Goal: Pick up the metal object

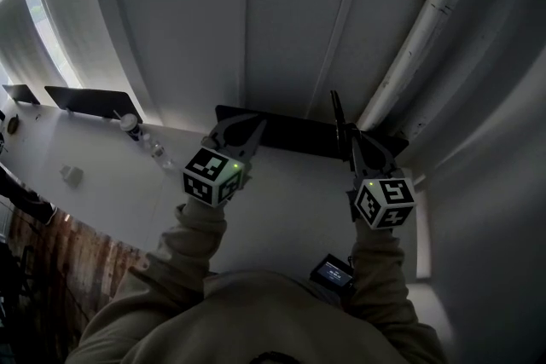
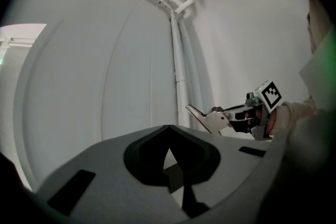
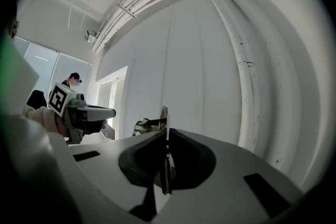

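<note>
The metal object (image 3: pixel 164 165) is a thin flat strip. It stands on edge between the jaws of my right gripper (image 3: pixel 165 131), which is shut on it. In the head view the strip (image 1: pixel 336 117) sticks up dark from the right gripper (image 1: pixel 355 142), raised in front of the white wall. My left gripper (image 1: pixel 241 127) is held up beside it, a hand's width to the left. Its jaws (image 2: pixel 168 127) meet at the tips with nothing between them. The left gripper view also shows the right gripper (image 2: pixel 218 119) off to the right.
A dark ledge (image 1: pixel 290 134) runs along the wall just beyond both grippers. White pipes (image 1: pixel 409 55) climb the wall at the right. A white counter (image 1: pixel 102 175) at the left carries a small bottle (image 1: pixel 129 123) and a few small items. A person (image 3: pixel 74 80) stands far off.
</note>
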